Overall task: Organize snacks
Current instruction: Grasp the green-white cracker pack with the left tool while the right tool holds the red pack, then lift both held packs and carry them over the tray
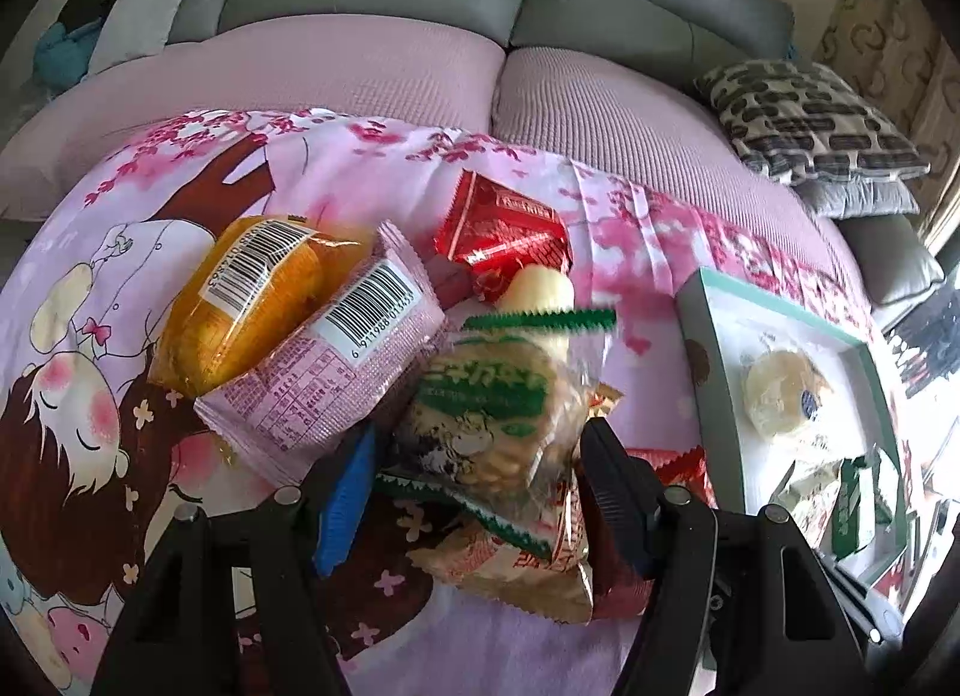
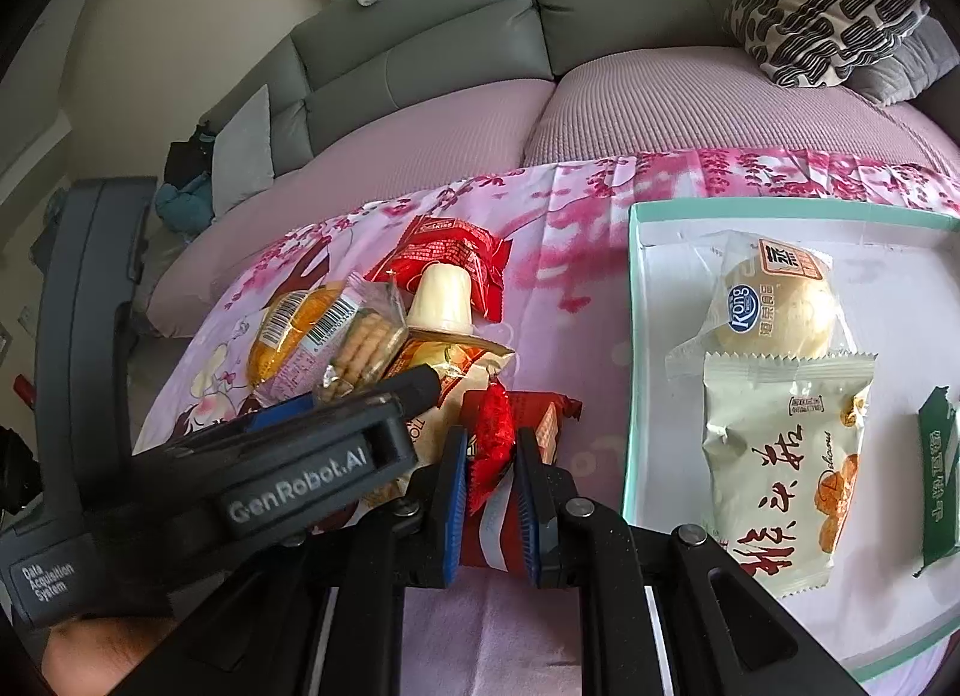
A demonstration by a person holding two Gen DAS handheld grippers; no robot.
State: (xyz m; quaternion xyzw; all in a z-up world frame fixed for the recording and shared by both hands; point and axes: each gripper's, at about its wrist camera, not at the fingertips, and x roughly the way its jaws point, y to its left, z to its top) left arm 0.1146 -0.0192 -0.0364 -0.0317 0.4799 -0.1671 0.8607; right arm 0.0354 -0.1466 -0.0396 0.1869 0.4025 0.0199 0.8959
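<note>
Pink floral cloth (image 2: 564,252) over sofa (image 2: 420,54); snacks, tray (image 2: 780,210) atop.

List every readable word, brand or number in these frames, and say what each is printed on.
"GenRobot.AI": left gripper body.
"Data Acquisition System": same gripper, lower housing.
"Kong": round bun wrapper in the box.
"6 911988" with further blurred digits: pink packet barcode.
Chinese print on the cream packet and green packet: not transcribed.

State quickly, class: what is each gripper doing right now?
Left gripper: jaws wide open around the clear green-edged biscuit packet, not clamped.
Right gripper: shut on the small red foil sweet wrapper.
</note>
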